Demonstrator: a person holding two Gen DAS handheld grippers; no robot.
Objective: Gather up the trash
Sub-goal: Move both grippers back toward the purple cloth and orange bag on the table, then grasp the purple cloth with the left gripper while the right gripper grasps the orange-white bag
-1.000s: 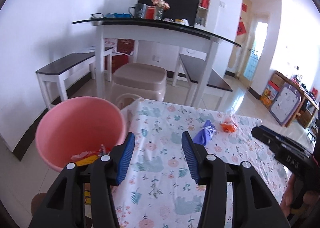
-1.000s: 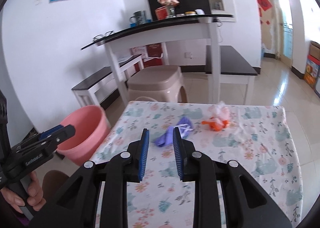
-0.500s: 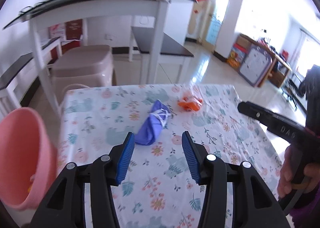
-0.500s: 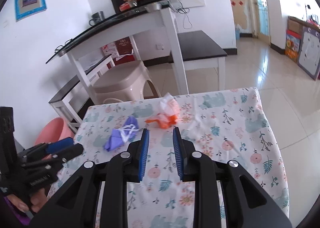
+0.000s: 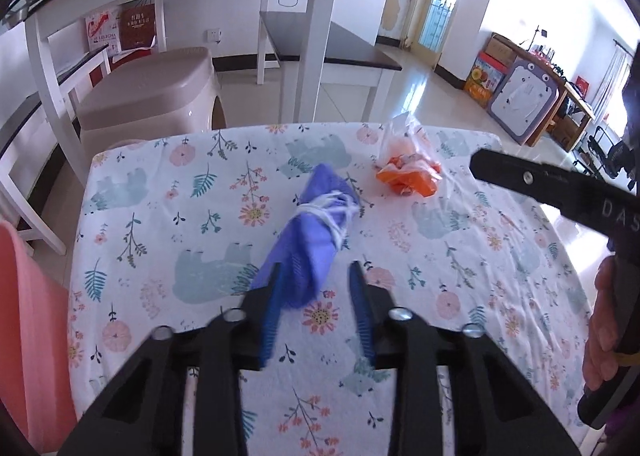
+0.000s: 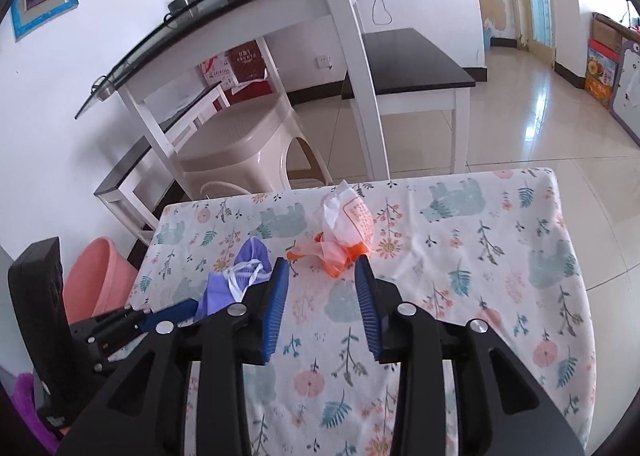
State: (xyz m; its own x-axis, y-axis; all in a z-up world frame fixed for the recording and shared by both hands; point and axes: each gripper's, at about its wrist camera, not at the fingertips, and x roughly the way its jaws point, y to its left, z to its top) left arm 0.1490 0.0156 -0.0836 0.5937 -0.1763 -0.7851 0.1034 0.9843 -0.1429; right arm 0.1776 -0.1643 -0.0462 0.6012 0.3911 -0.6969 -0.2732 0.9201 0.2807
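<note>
A crumpled purple face mask [image 5: 312, 240] with white straps lies on the floral tablecloth [image 5: 168, 224]. My left gripper [image 5: 316, 276] is open, its tips around the mask's near end. An orange and white plastic bag [image 6: 344, 228] lies further right on the cloth; it also shows in the left wrist view [image 5: 412, 172]. My right gripper [image 6: 320, 268] is open, its tips just short of the bag. The pink bucket [image 6: 96, 280] stands on the floor left of the table. The mask also shows in the right wrist view [image 6: 236, 276].
A beige plastic stool [image 6: 240, 148] stands behind the table. A white high table [image 6: 352, 56] with dark benches [image 6: 412, 68] is beyond it. The bucket's rim [image 5: 28, 316] is close at the left in the left wrist view.
Both grippers have moved forward and down over the table. The left one swung right from the bucket to the mask. The right one opened wider and closed in on the orange bag.
</note>
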